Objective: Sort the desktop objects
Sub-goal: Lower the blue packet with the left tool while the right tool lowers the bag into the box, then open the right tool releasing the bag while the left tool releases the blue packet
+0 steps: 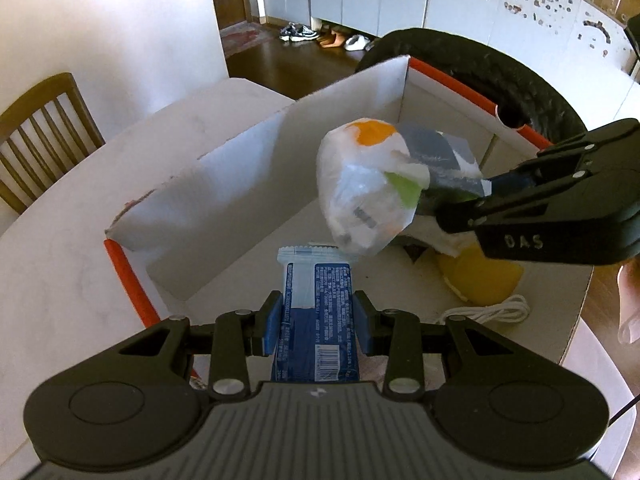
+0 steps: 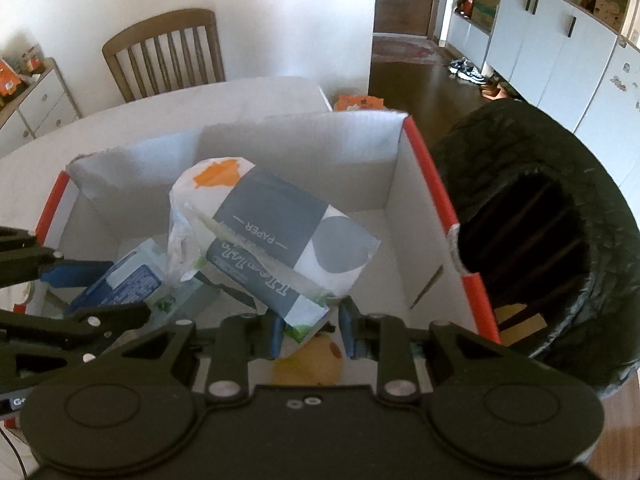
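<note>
My left gripper [image 1: 316,318] is shut on a blue and white snack packet [image 1: 316,304] and holds it over the near edge of a white cardboard box [image 1: 240,168] with orange edges. My right gripper [image 2: 310,330] is shut on a white tissue pack [image 2: 272,236] with grey, orange and green print, held above the inside of the box [image 2: 320,152]. In the left wrist view the tissue pack [image 1: 368,184] hangs from the right gripper [image 1: 460,196] at the right. The blue packet [image 2: 124,280] and the left gripper [image 2: 96,284] show at the left of the right wrist view.
A yellow soft toy [image 1: 480,276] and a coiled white cord [image 1: 492,312] lie in the box. The box stands on a white table [image 1: 60,260]. A black bin [image 2: 540,240] stands right of the box. A wooden chair [image 2: 164,52] is behind the table.
</note>
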Tool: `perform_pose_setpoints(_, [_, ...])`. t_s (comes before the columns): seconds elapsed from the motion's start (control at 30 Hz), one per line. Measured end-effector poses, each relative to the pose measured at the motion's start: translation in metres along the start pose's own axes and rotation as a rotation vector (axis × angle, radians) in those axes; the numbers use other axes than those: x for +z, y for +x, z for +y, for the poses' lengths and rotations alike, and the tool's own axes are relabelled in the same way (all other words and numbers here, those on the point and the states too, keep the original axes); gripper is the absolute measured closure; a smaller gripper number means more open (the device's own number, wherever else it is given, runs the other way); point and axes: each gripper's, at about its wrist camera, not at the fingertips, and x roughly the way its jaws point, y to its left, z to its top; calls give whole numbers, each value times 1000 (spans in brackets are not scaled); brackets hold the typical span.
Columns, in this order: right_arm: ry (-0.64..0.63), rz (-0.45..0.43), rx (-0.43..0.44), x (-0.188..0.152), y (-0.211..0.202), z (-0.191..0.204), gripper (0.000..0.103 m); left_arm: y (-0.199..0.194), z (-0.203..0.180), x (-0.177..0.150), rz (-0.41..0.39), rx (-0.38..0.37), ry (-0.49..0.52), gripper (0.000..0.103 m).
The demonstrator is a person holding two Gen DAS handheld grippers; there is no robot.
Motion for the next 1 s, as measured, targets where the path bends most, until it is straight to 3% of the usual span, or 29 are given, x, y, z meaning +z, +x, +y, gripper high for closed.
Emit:
perform_pose_setpoints(0.33, [3, 17, 19, -3, 5, -2, 74, 11, -4, -1, 32, -15, 17, 66])
perform_pose_setpoints(0.63, [13, 4, 29, -3, 0, -3, 63, 13, -7, -1, 47, -26, 28, 61])
perform_pose_setpoints(0.7, [14, 3, 40, -3, -3, -3, 57, 11, -7, -1, 45, -30, 23, 60])
perform_pose_setpoints(0.77, [13, -3, 46, -4, -7, -4, 43, 9, -5, -2, 41, -34, 19, 60])
perform_pose_setpoints(0.9, [0, -16, 63, -7, -15, -3, 39, 3, -5, -2, 29, -35, 14, 55])
perform_pose_setpoints(1.0, [0, -23, 79, -8, -21, -3, 39, -5, -4, -2, 7, -63, 0, 42])
